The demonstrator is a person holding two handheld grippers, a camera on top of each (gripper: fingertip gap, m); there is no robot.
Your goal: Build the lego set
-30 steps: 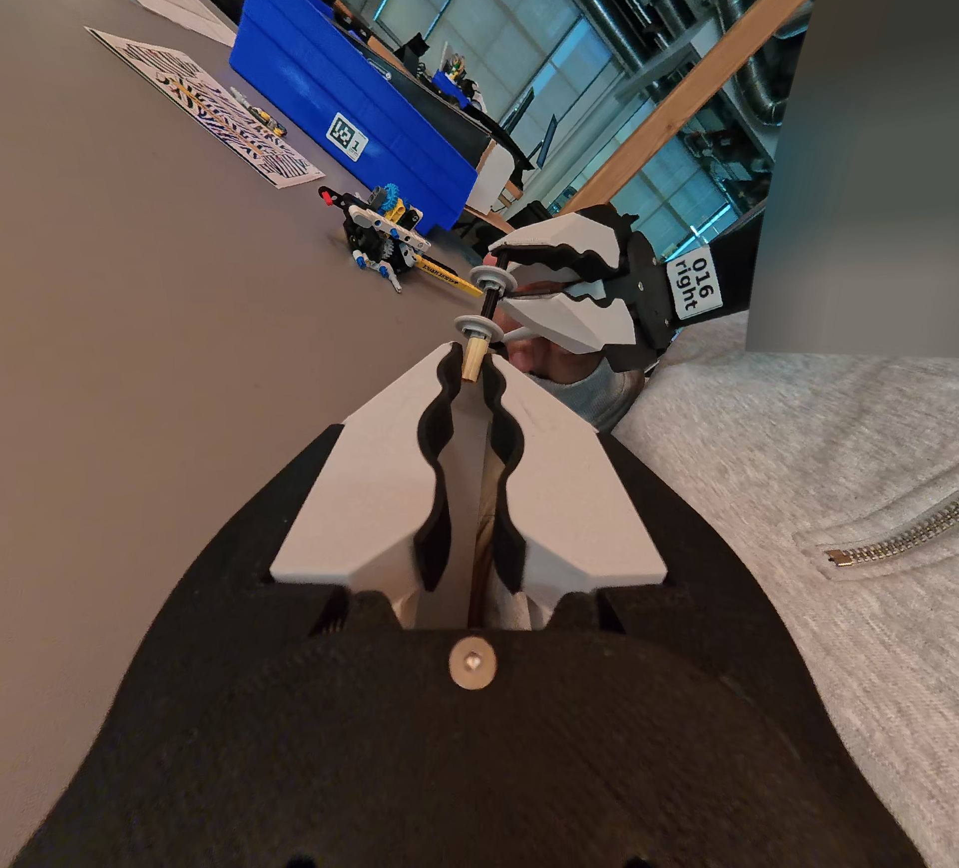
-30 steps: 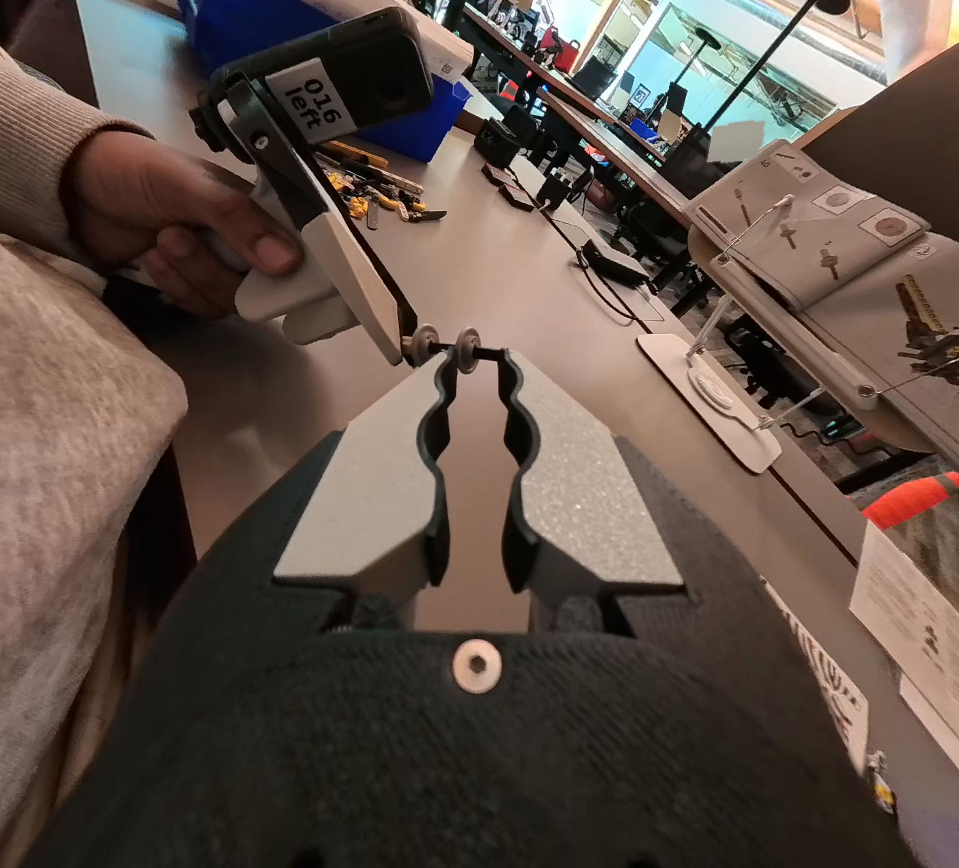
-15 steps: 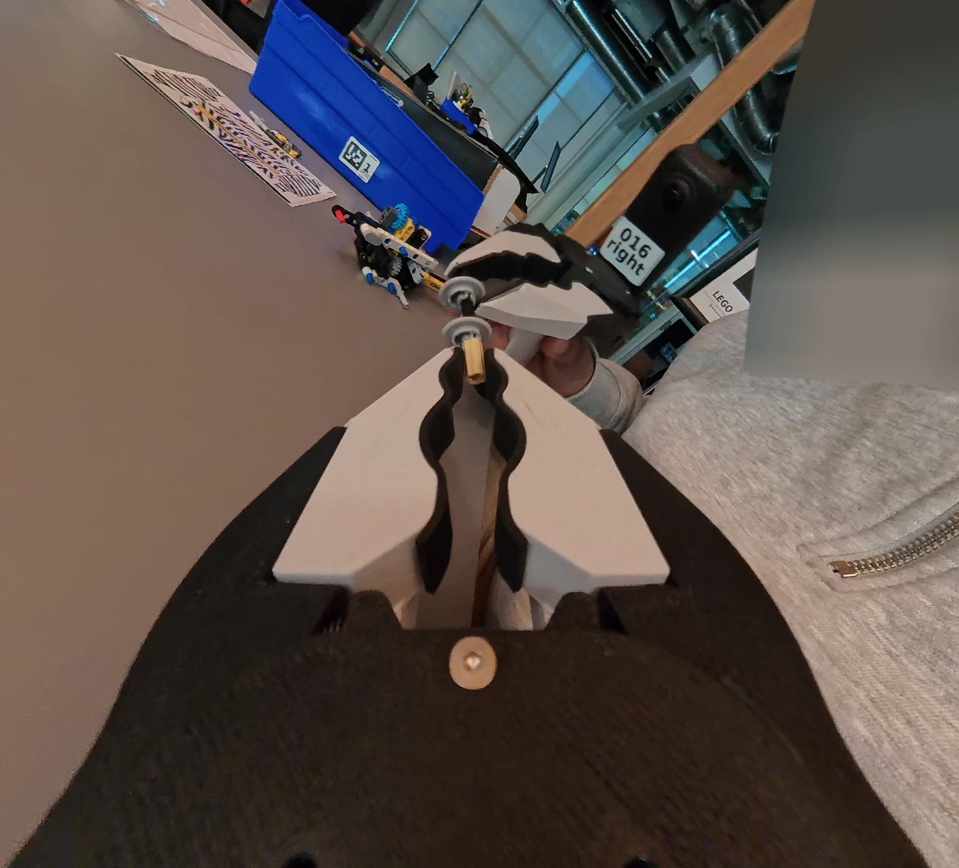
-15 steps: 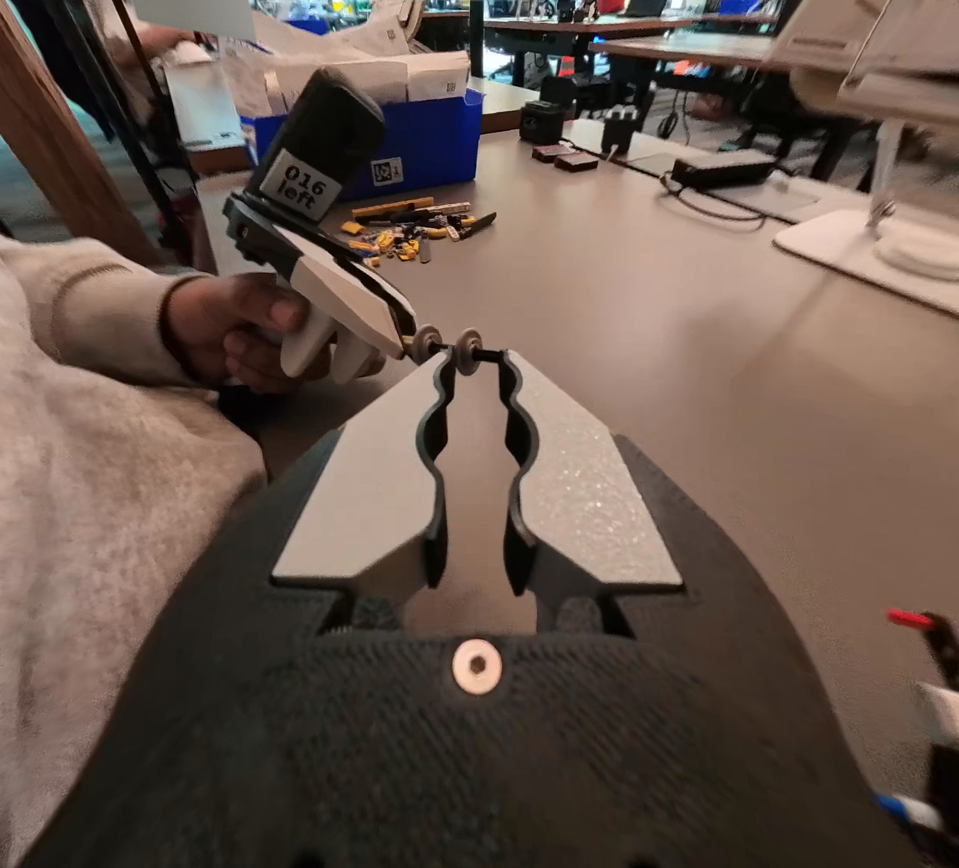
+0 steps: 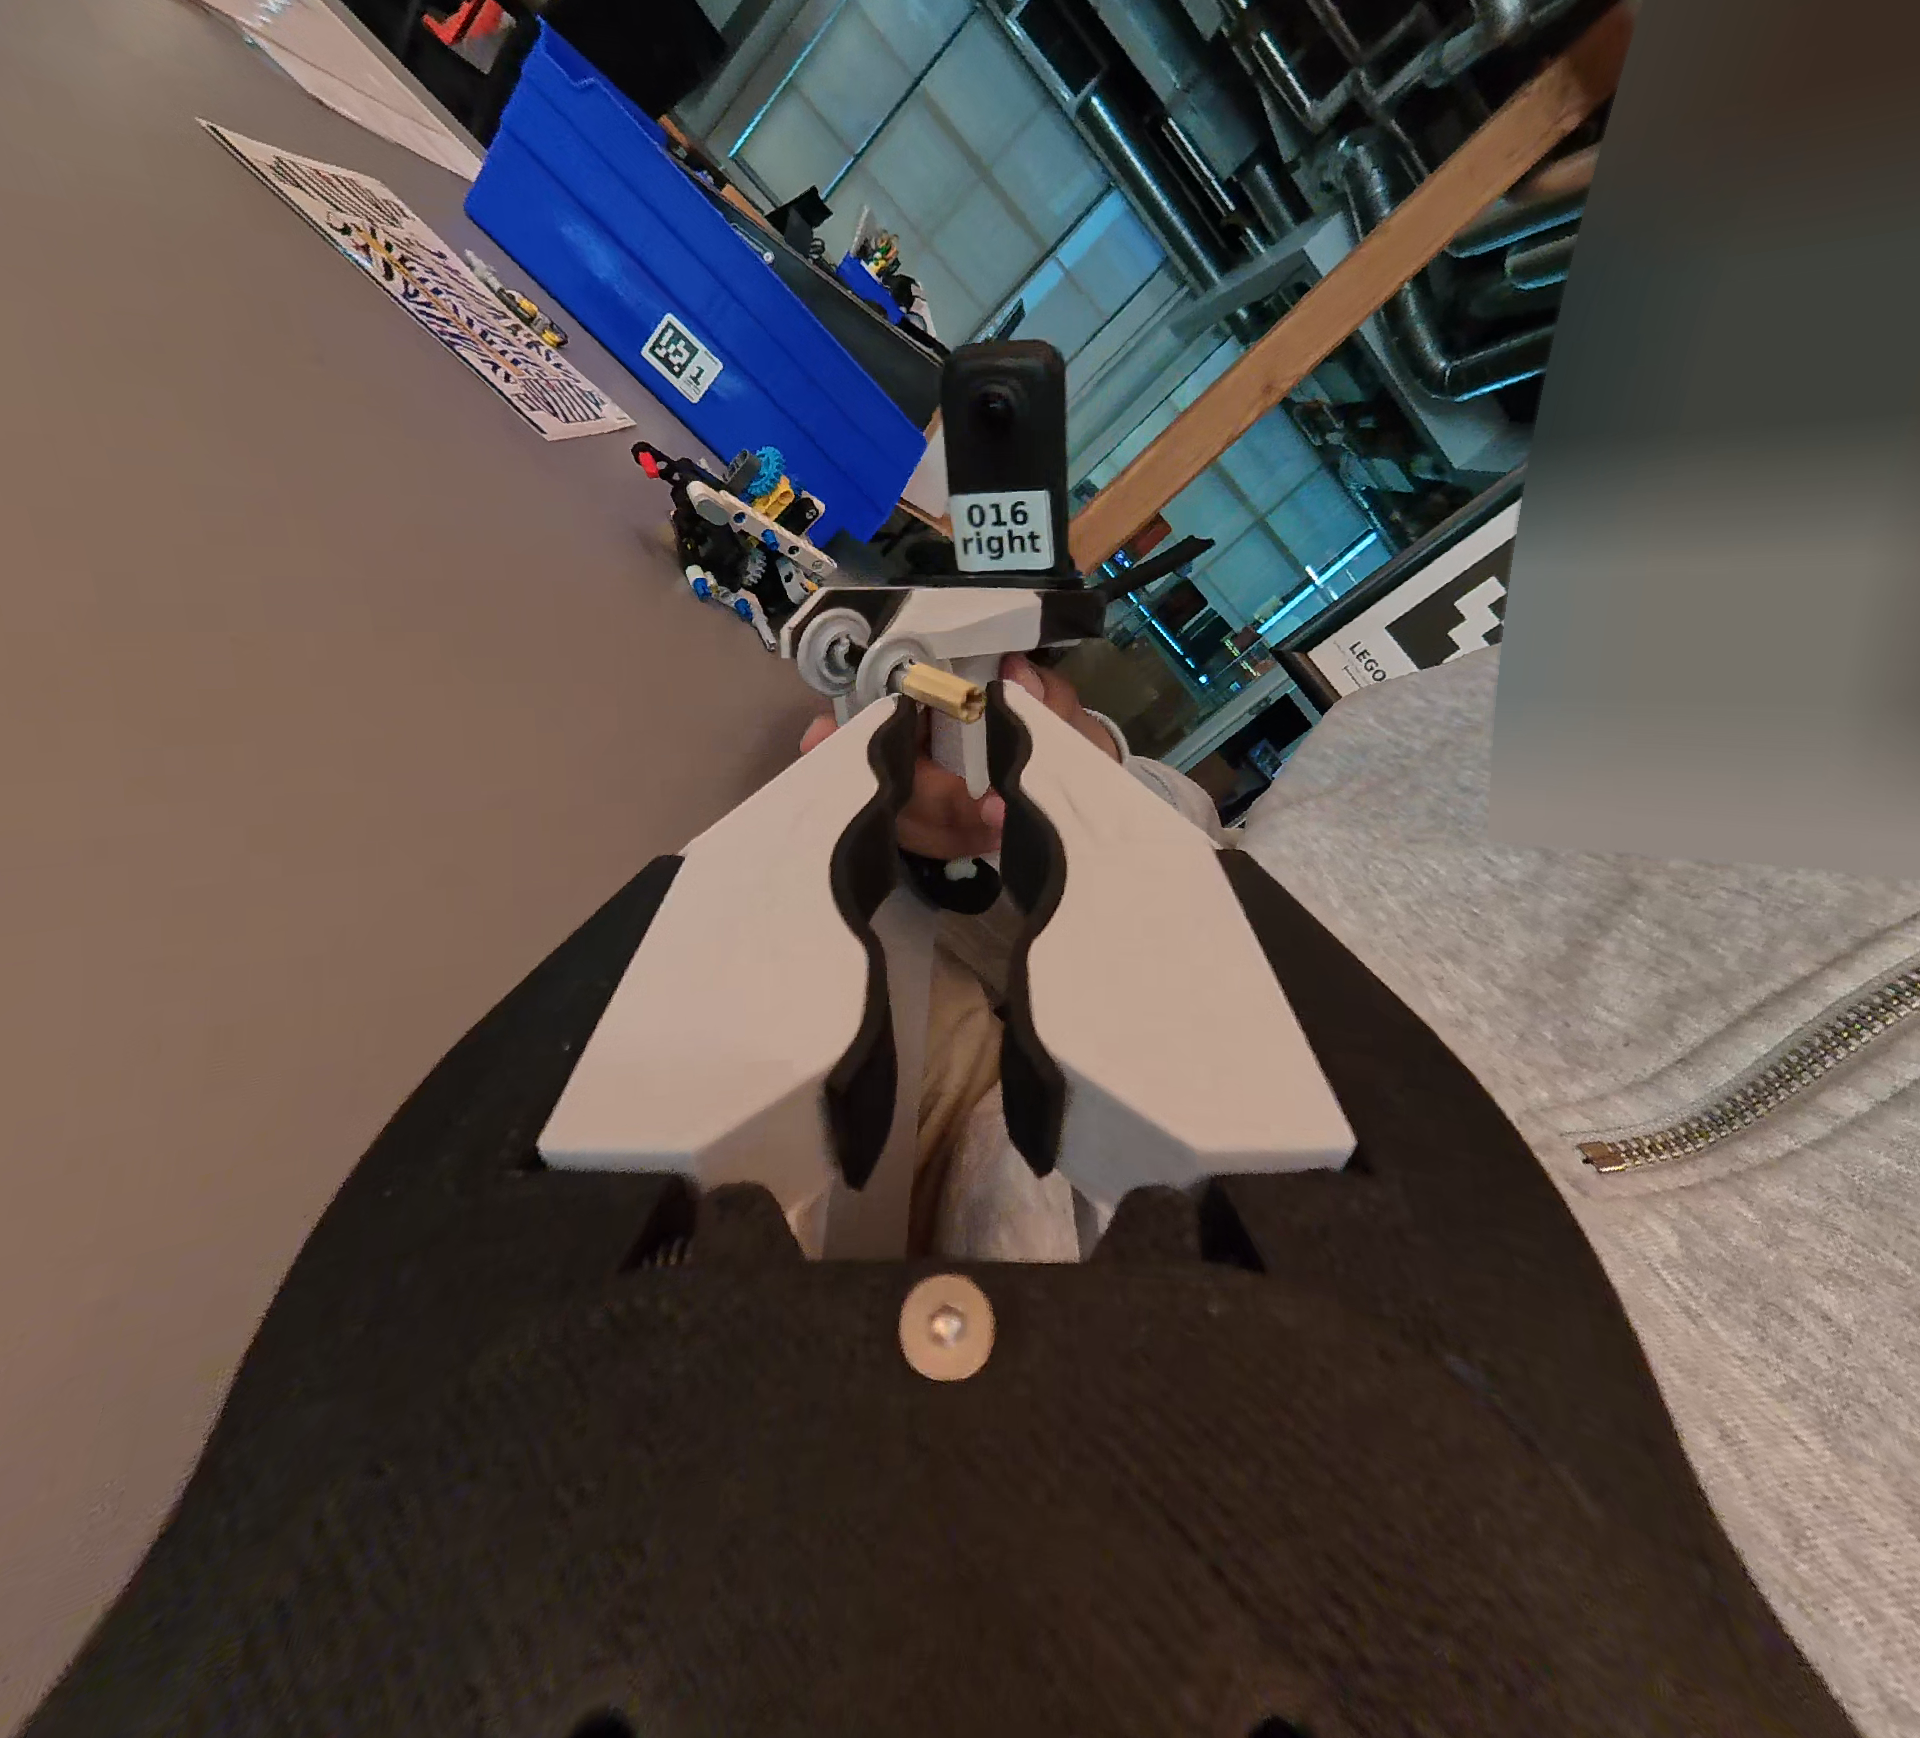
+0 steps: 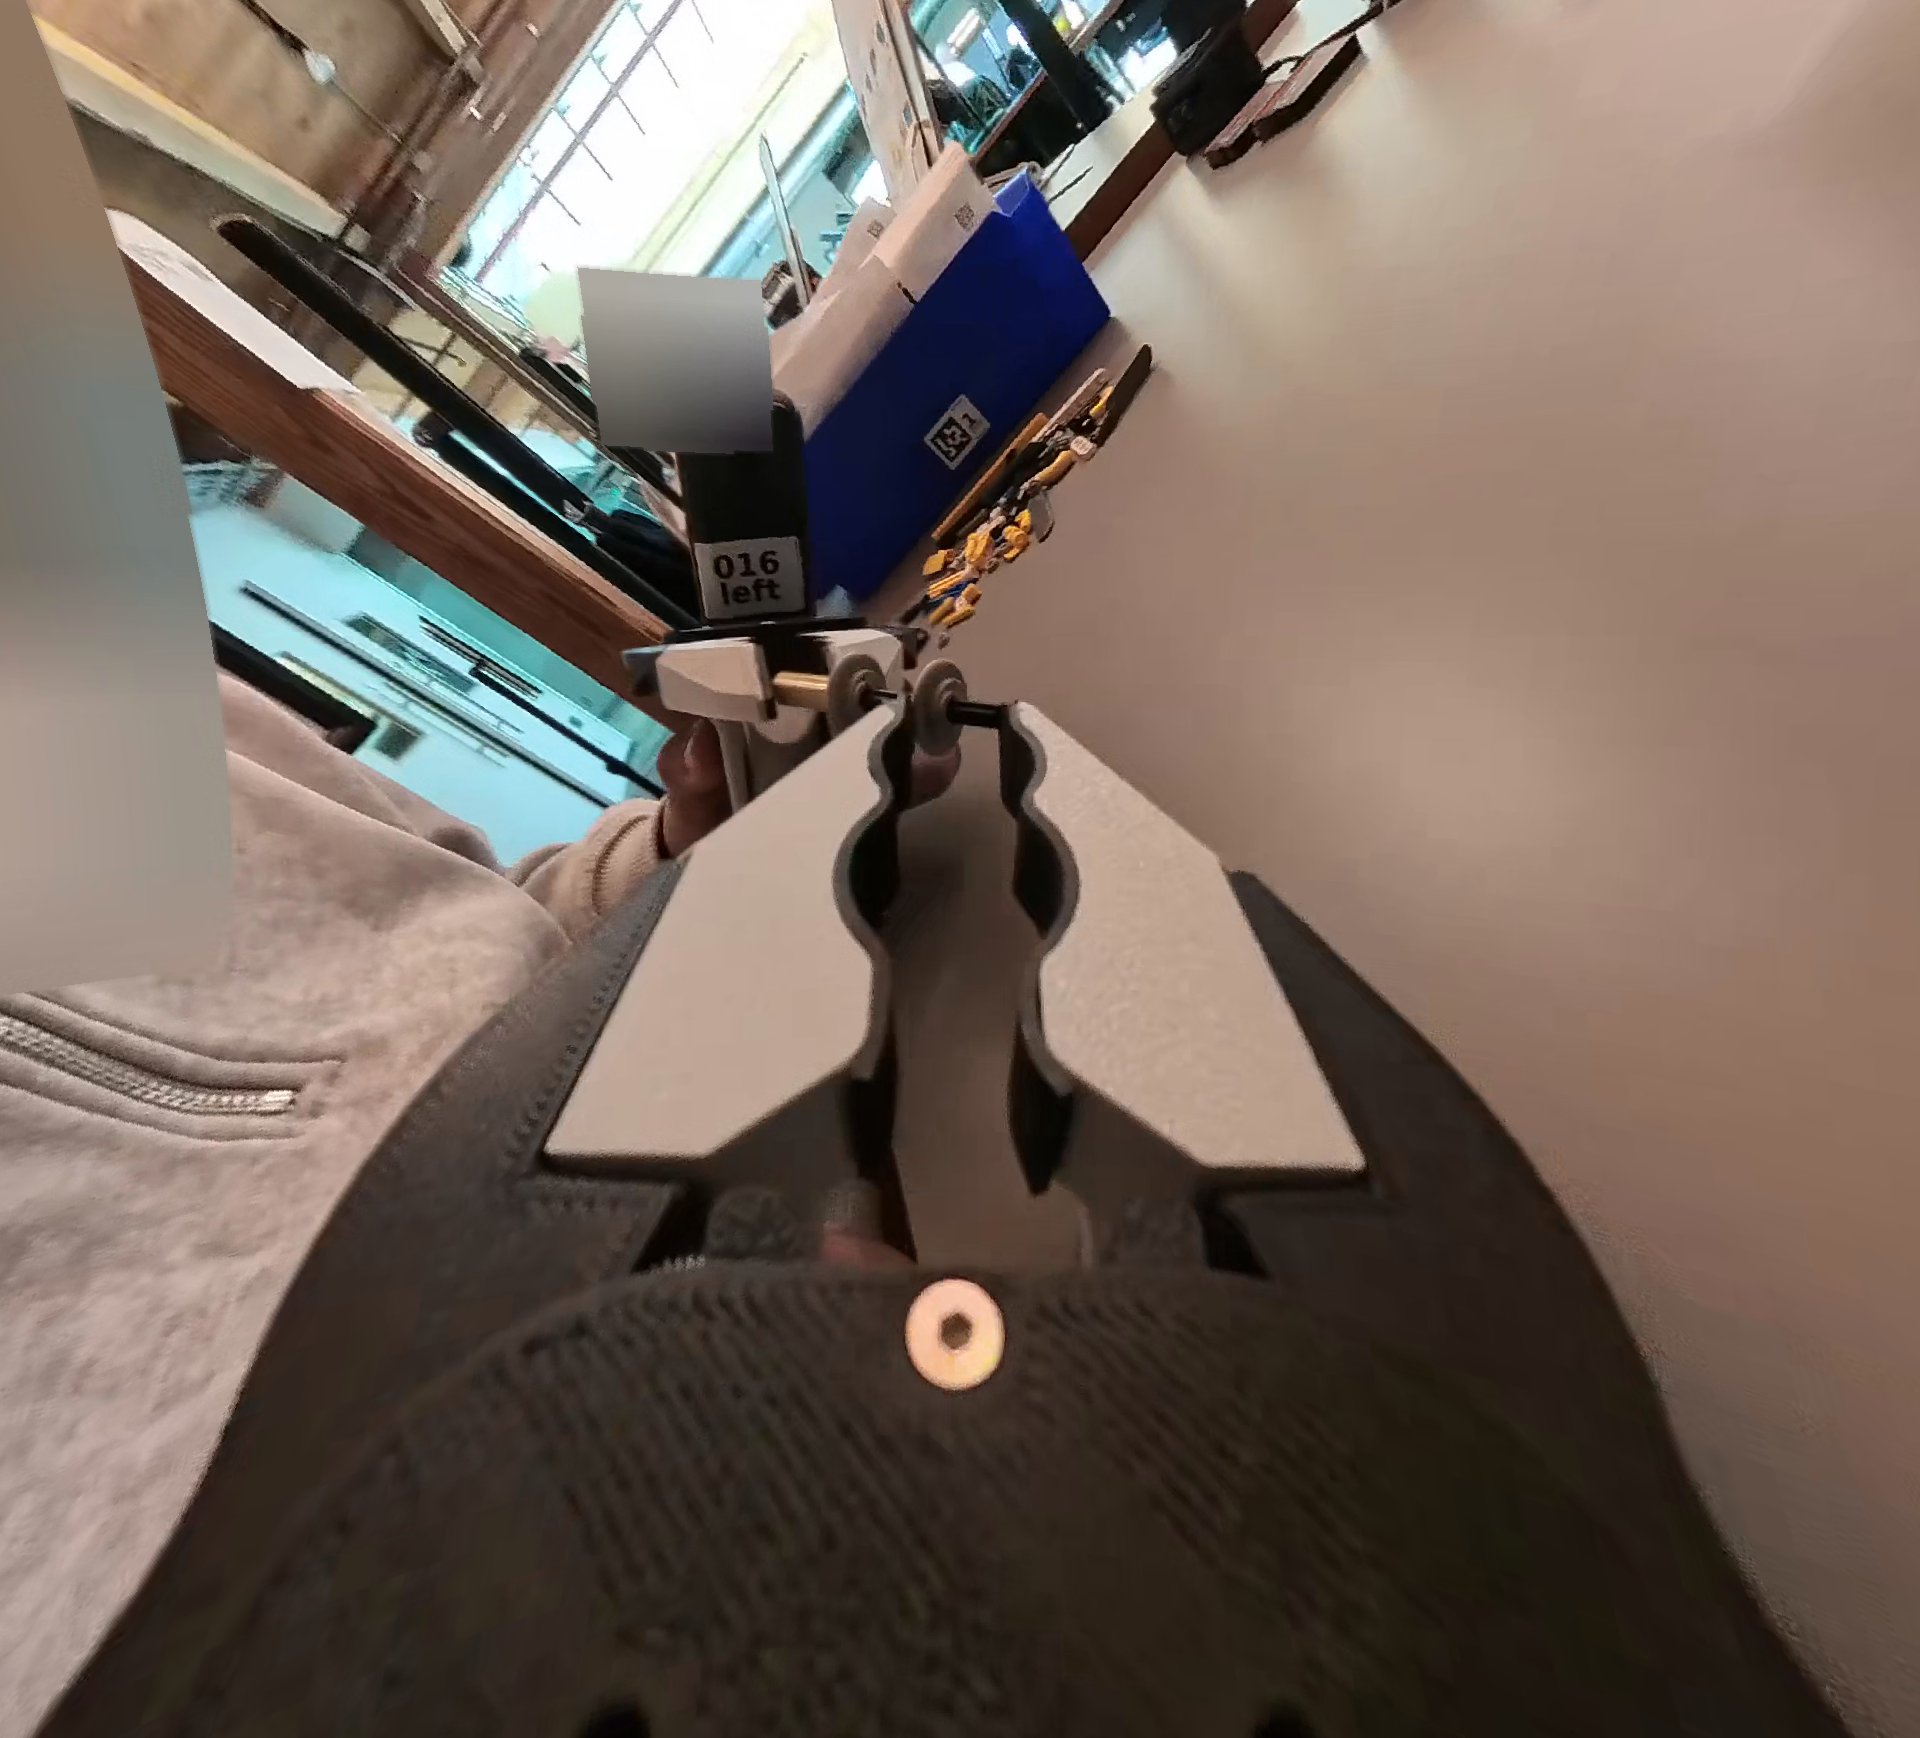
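Note:
A small Lego axle assembly is held in the air between both grippers: a tan sleeve (image 5: 940, 701), two grey discs (image 5: 831, 654) and a thin black axle (image 6: 982, 709). My left gripper (image 5: 940, 720) is shut on the tan sleeve end. My right gripper (image 6: 948, 722) is shut on the black axle end, with one grey disc (image 6: 940, 696) between its tips. Each gripper shows in the other's view, the right one (image 5: 935, 626) and the left one (image 6: 717, 680), tip to tip. A partly built Lego model (image 5: 748, 535) stands on the grey table (image 5: 260, 649).
A blue bin (image 5: 665, 286) stands behind the model. A second blue bin (image 6: 935, 400) has loose yellow and black Lego pieces (image 6: 997, 525) beside it. A patterned sheet (image 5: 436, 286) lies on the table. A person's grey zipped sweater (image 5: 1558, 1013) is close on the right. Both grippers' tips are close together, under 4 cm apart. From the right gripper's tips to the partly built Lego model (image 5: 748, 535) is close to 20 cm.
Both grippers have turned and shifted together while keeping hold of the axle assembly. The axle now lies more crosswise, and each gripper's camera faces the other.

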